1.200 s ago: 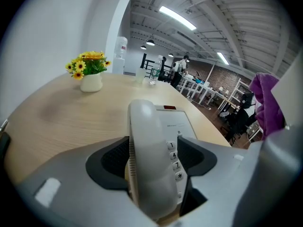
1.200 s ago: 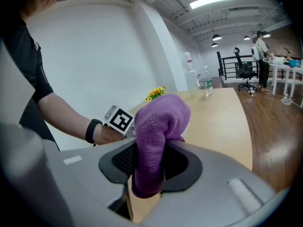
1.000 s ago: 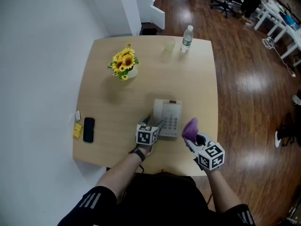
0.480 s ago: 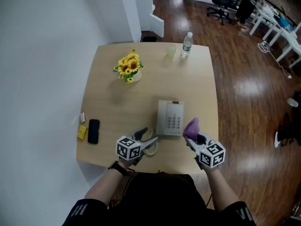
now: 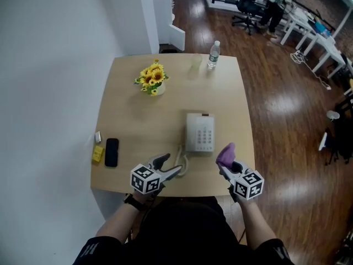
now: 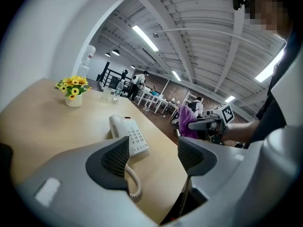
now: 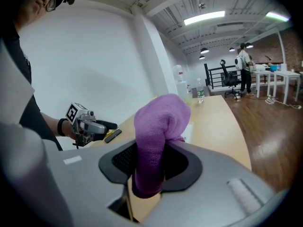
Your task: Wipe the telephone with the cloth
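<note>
The white telephone point(image 5: 199, 132) lies flat on the wooden table point(image 5: 127, 120), its handset on the left and its coiled cord point(image 5: 181, 162) trailing toward the near edge. My left gripper point(image 5: 165, 167) hovers over the near edge, left of the cord, open with nothing between its fingers; in the left gripper view the telephone point(image 6: 128, 134) lies ahead of the left gripper point(image 6: 151, 155). My right gripper point(image 5: 229, 164) sits at the telephone's near right corner, shut on a bunched purple cloth point(image 5: 225, 154). The cloth point(image 7: 158, 126) sticks up out of the right gripper point(image 7: 150, 162).
A vase of sunflowers point(image 5: 151, 77) stands at the far left of the table, and a water bottle point(image 5: 213, 54) and a clear cup point(image 5: 197, 61) at the far edge. A black mobile phone point(image 5: 111, 152) and a yellow item point(image 5: 97, 153) lie at the left edge.
My left gripper has drawn back from the telephone's near left corner toward the near table edge. The right gripper and its cloth have stayed put.
</note>
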### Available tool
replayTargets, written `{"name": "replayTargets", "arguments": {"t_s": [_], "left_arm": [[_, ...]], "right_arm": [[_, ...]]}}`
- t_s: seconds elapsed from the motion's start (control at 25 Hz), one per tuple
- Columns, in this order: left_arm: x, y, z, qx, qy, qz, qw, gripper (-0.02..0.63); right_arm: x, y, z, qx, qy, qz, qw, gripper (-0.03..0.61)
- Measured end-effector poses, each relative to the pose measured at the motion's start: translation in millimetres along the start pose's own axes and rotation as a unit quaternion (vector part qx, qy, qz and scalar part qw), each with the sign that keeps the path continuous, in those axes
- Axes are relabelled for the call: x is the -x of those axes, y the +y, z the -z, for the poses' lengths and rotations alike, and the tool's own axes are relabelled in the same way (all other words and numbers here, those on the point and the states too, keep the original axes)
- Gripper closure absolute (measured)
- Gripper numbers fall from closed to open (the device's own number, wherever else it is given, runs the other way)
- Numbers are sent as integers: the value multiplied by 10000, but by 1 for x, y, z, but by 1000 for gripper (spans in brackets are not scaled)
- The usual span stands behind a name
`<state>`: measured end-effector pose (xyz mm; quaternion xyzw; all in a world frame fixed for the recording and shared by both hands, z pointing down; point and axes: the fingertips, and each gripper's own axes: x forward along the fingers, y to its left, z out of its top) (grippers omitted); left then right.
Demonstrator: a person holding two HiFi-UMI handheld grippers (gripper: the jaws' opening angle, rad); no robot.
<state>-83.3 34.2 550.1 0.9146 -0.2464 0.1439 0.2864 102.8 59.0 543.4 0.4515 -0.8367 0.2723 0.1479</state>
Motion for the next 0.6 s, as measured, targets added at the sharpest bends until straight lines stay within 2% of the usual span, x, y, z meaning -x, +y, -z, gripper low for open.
{"name": "replayTargets", "arguments": {"t_s": [0.24,0.6], "left_arm": [[10,-20,20,-59,94,222,9997,298],[23,-38,16,-112,-1,307,9995,298]], "right_arm": [[16,26,22,-162,-74,174,9997,446],[43,40,25,-159,-195,274,9993,446]]}}
